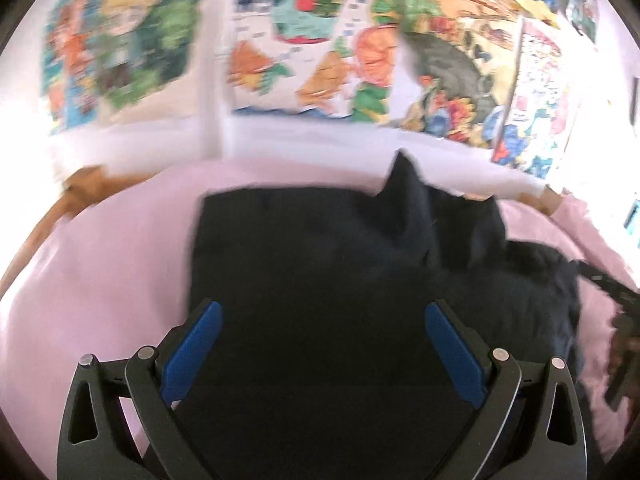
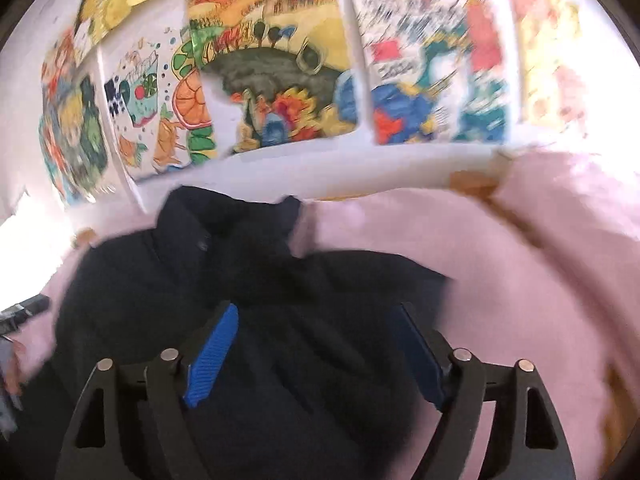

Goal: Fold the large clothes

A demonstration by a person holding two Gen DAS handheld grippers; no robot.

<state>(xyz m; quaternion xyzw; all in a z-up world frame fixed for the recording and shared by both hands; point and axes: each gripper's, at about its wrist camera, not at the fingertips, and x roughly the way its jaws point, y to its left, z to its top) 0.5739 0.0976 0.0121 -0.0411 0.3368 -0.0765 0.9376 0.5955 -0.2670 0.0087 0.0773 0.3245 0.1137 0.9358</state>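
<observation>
A large dark navy garment [image 1: 320, 264] lies on a pink cloth-covered table [image 1: 120, 248]. Its left part lies flat with a straight edge; its right part is bunched, with a collar point sticking up. My left gripper [image 1: 322, 312] is open above the flat part, blue pads wide apart, holding nothing. In the right wrist view the garment [image 2: 256, 280] shows a collar and crumpled folds. My right gripper [image 2: 316, 316] is open over the bunched part, empty. Both views are motion-blurred.
Colourful drawings [image 1: 312, 40] hang on the white wall behind the table; they also show in the right wrist view [image 2: 272, 80]. The wooden table edge [image 1: 52, 216] shows at left. The other gripper shows at the right edge [image 1: 616, 320]. Pink cloth [image 2: 520, 280] spreads right of the garment.
</observation>
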